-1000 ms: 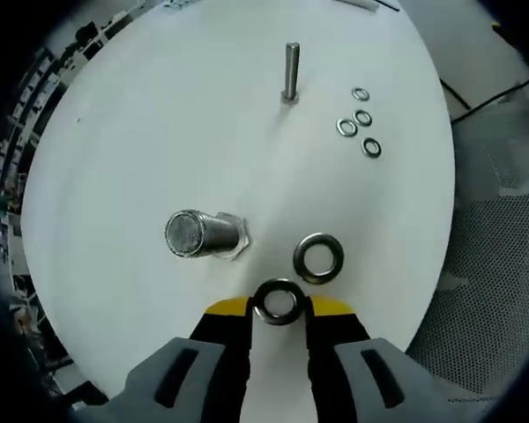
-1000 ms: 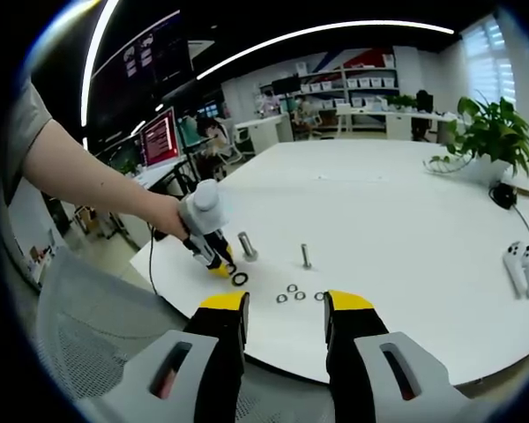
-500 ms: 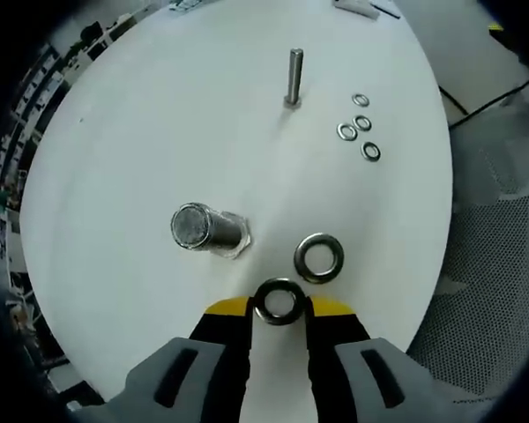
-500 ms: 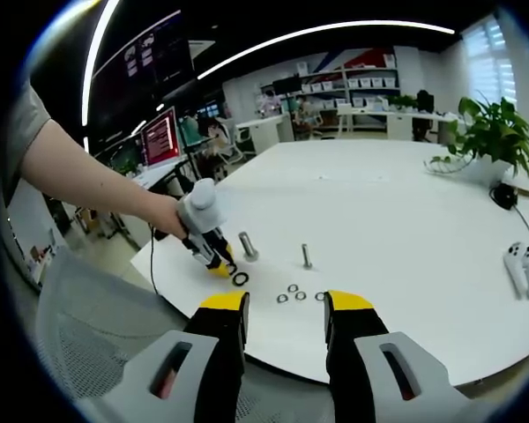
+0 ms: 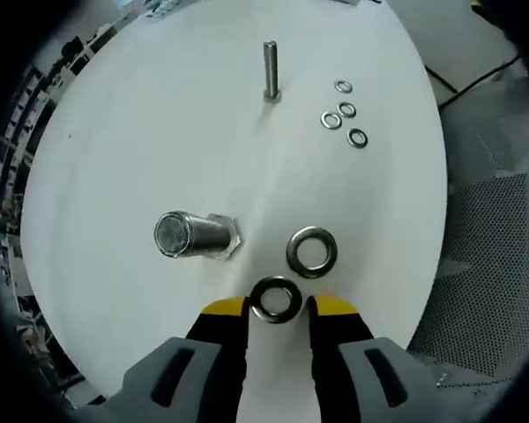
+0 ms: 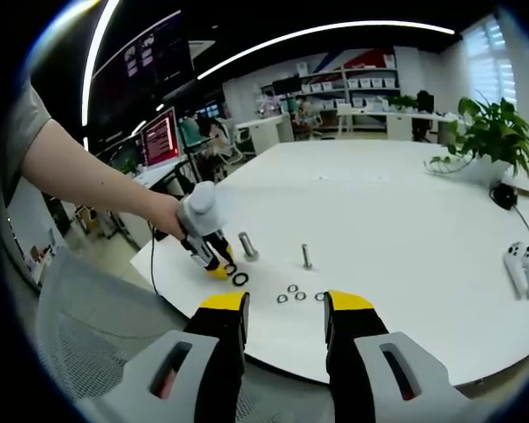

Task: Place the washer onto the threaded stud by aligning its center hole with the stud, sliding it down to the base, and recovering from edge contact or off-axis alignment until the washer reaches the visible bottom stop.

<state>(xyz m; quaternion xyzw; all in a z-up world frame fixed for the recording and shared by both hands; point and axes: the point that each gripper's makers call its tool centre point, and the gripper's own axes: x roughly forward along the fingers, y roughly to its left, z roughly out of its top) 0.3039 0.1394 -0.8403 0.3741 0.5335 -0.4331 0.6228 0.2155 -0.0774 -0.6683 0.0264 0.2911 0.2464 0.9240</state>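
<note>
Here the left tool (image 5: 276, 306) pinches a dark steel washer (image 5: 276, 300) between its yellow-tipped jaws, the ring held flat with its hole open to the camera, above the white worktop (image 5: 141, 132). Just beyond it, in the left gripper view, a second large washer (image 5: 311, 252) lies flat on the worktop, apart from the held one. To the left of that stands the thick threaded stud (image 5: 182, 235), seen almost end-on, with a hexagonal base (image 5: 229, 240) at its foot; the held washer is near the stud but off to one side of it, not over its top. Farther off a thin bolt (image 5: 270, 69) stands upright, and beside it four small washers (image 5: 343, 113) lie in a loose cluster. Past the worktop's edge a grey mesh chair back (image 5: 485, 264) shows.

In the right gripper view the right tool (image 6: 284, 307) hangs well back from the work with its jaws spread and nothing between them. Beyond it, a person's hand (image 6: 163, 218) grips the left tool (image 6: 222, 267) at the near corner of the worktop (image 6: 406, 211), with the thick stud (image 6: 246, 245) just beside that tool, the loose large washer (image 6: 240, 278) lying near its tips, the thin bolt (image 6: 306, 256) further right and the small washers (image 6: 300, 293) in front. A white controller (image 6: 520, 264) lies at the worktop's far right, and a potted plant (image 6: 489, 132) stands behind it
</note>
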